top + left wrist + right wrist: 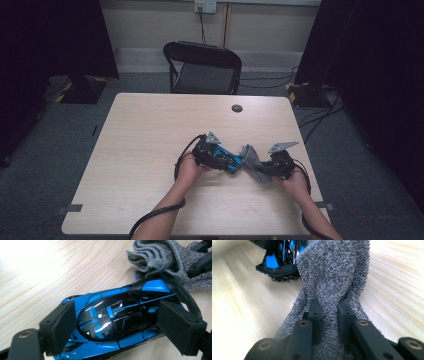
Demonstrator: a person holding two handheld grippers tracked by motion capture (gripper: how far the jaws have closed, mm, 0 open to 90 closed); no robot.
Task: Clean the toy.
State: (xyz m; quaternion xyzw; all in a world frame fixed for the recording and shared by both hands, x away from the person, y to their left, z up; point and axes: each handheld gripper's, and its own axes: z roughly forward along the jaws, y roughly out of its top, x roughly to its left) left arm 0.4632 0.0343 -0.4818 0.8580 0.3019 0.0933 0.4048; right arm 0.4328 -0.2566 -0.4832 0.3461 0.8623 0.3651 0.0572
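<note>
Blue-and-black glossy toy sports car (226, 160) sits mid-table in the high view, between my left gripper (234, 165) and right gripper (260, 170).

Left gripper view: pads clamp the car's (117, 315) flanks; slick paint could let it twist loose.

Right gripper view: jaws pinch the grey terry cloth (332, 285), whose loops might snag the rear wing. I read no lettering.

Dim room with a pale wooden table (150, 150)
A black folding chair (202, 67) stands behind it on grey carpet (75, 130); dark curtains (55, 35) flank a beige wall (150, 22) with a socket (205, 6)
</note>
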